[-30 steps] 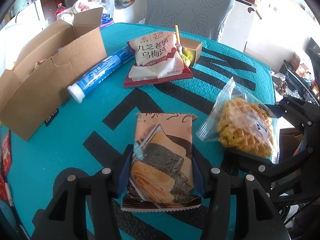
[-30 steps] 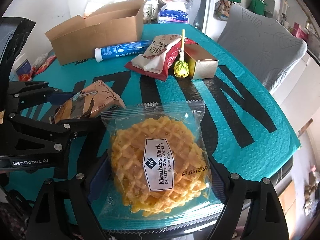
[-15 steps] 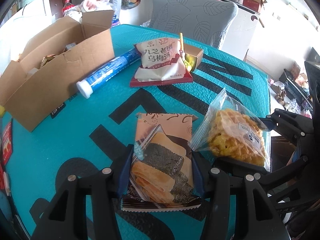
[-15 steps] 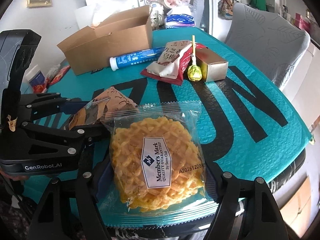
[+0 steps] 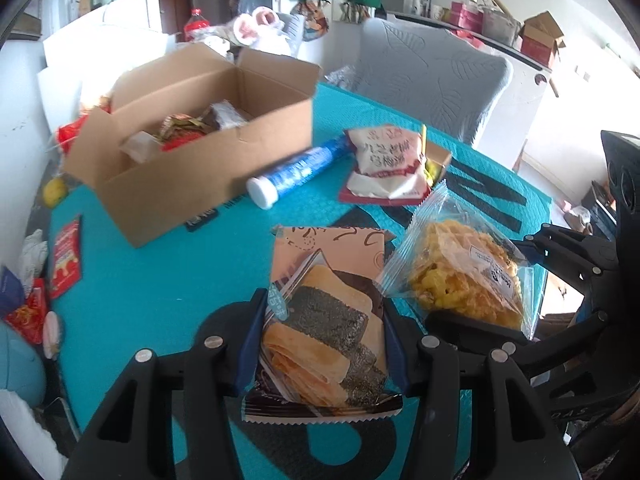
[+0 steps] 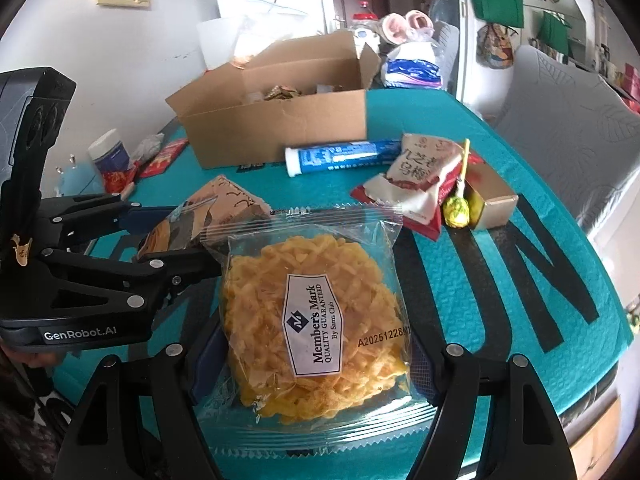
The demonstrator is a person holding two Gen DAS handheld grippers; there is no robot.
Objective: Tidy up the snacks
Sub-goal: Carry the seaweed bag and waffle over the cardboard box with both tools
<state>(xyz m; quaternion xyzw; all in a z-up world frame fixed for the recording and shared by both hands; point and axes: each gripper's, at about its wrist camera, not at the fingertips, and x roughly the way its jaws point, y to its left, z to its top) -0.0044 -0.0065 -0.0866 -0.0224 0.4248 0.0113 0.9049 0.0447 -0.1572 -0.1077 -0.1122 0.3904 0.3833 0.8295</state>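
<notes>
My left gripper (image 5: 324,344) is shut on a tan seaweed-cracker packet (image 5: 326,312) and holds it above the teal table (image 5: 152,280). My right gripper (image 6: 312,364) is shut on a clear waffle packet (image 6: 316,320), held just right of the left one; the waffle packet also shows in the left wrist view (image 5: 460,276). The cracker packet shows in the right wrist view (image 6: 208,216). An open cardboard box (image 5: 192,136) with several snacks inside stands at the back left, also in the right wrist view (image 6: 280,120).
A blue tube (image 5: 296,172), a red-and-white plum packet (image 5: 384,164), a lollipop (image 6: 458,208) and a small gold box (image 6: 492,200) lie beyond the grippers. Red sachets (image 5: 66,256) lie at the table's left edge. A grey chair (image 5: 432,80) stands behind the table.
Both grippers have risen with their packets and moved toward the box. The box's inside now shows.
</notes>
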